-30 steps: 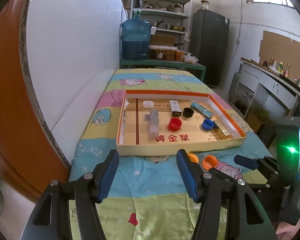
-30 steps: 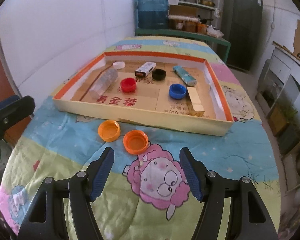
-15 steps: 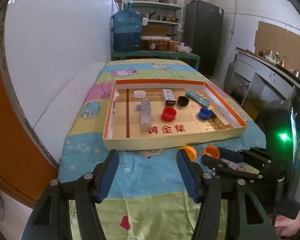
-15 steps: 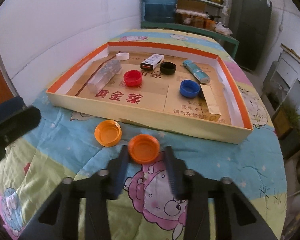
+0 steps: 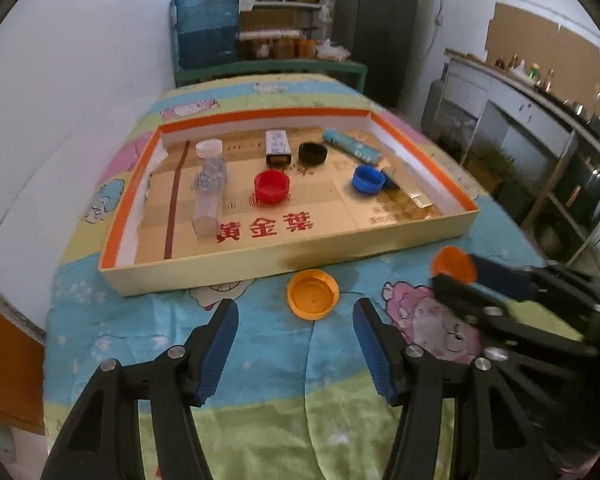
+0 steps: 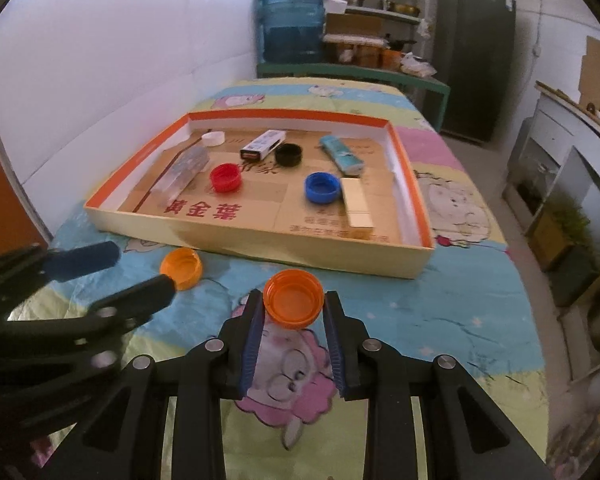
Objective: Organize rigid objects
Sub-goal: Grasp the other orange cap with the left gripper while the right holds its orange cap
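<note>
My right gripper (image 6: 293, 312) is shut on a dark orange bottle cap (image 6: 293, 298) and holds it just above the cloth; the cap also shows in the left wrist view (image 5: 452, 264). My left gripper (image 5: 296, 320) is open, its fingers on either side of a lighter orange cap (image 5: 312, 294) lying open side up on the cloth, also in the right wrist view (image 6: 181, 268). Behind them stands a shallow cardboard tray (image 5: 292, 256) with an orange rim (image 6: 300, 114). It holds red (image 5: 272, 186), blue (image 5: 367, 178) and black (image 5: 312, 153) caps.
The tray also holds a white cap (image 5: 209, 147), a clear plastic box (image 5: 208, 196), a small white box (image 5: 278, 145), a teal tube (image 5: 352, 146) and a gold box (image 6: 356, 204). A white wall (image 5: 80, 80) runs along the table's left. A water jug (image 6: 292, 20) stands behind.
My right gripper has closed on the dark orange cap and lifted it slightly. My left gripper has moved forward and right, around the lighter orange cap.
</note>
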Motion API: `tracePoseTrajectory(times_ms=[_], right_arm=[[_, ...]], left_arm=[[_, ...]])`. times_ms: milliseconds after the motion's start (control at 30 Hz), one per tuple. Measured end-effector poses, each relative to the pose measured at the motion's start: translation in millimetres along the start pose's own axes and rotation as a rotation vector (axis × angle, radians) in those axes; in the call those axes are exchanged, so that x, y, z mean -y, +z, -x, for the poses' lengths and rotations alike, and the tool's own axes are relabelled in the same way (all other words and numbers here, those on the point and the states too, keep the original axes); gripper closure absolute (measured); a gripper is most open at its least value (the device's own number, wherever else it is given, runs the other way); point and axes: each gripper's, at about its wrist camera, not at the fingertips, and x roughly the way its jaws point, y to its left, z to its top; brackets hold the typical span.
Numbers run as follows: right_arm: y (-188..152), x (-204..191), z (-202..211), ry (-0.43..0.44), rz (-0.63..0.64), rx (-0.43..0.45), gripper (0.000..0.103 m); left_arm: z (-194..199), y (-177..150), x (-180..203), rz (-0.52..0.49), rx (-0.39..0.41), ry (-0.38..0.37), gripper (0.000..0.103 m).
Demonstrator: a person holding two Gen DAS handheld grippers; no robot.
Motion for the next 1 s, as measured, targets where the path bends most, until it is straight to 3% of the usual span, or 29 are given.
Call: tracePoseTrajectory(times_ms=[200, 567, 900, 1000], right_arm=[[-3.2, 10.8, 7.7, 0.012, -0.021, 0.017, 0.073], [-5.5, 13.9, 2.5, 0.035, -0.034, 0.010, 0.073], [-5.6, 9.7, -2.3, 0.035, -0.029, -0.003, 0.072], [-5.5, 9.7, -2.1, 0.034, -0.027, -0.002, 0.072]], left_arm=[[-17.8, 3.7, 6.2, -0.017, -0.022, 0.035, 0.044], [-26.9, 8.1, 6.4, 0.000, -0.023, 0.030, 0.044], [-24.1, 9.1, 4.3, 0.008, -0.009, 0.030, 0.072], [-22.8, 8.6, 3.6, 0.009, -0.007, 0.029, 0.072]])
